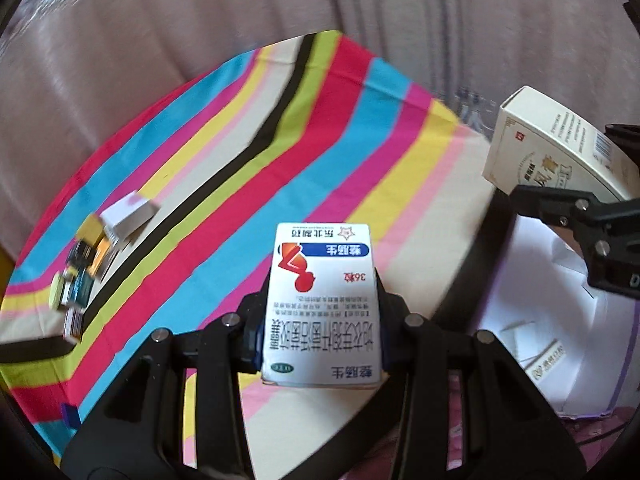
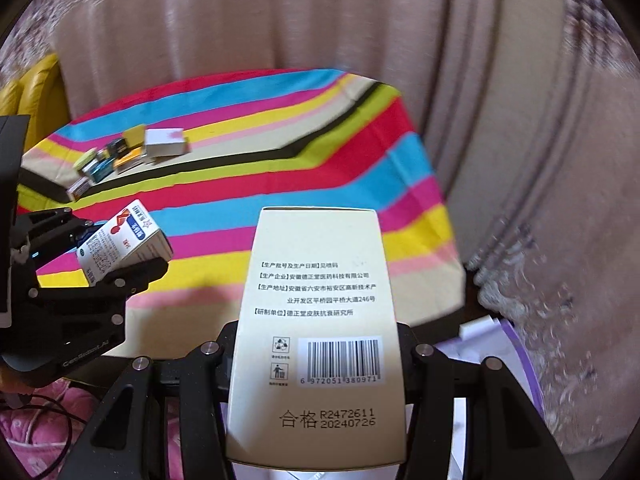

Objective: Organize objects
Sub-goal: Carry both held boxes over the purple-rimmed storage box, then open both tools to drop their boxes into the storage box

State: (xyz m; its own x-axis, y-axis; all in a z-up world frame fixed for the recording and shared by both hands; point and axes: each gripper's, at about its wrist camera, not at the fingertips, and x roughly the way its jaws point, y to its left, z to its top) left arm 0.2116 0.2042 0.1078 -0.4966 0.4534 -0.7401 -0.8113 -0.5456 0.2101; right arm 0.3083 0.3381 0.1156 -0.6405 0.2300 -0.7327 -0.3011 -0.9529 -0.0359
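Left claw (image 1: 320,344) pinching white box (image 1: 320,304); right claw (image 2: 320,360) pinching cream box (image 2: 316,320), barcode only in right view.

Both wrists overlook table (image 1: 256,148) (shared).

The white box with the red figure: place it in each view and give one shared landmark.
Left wrist: white box at centre bottom, clamped in the left tongs.
Right wrist: same box at the left edge, held over the striped cloth.
Shared landmark: the pile of small boxes on the cloth.
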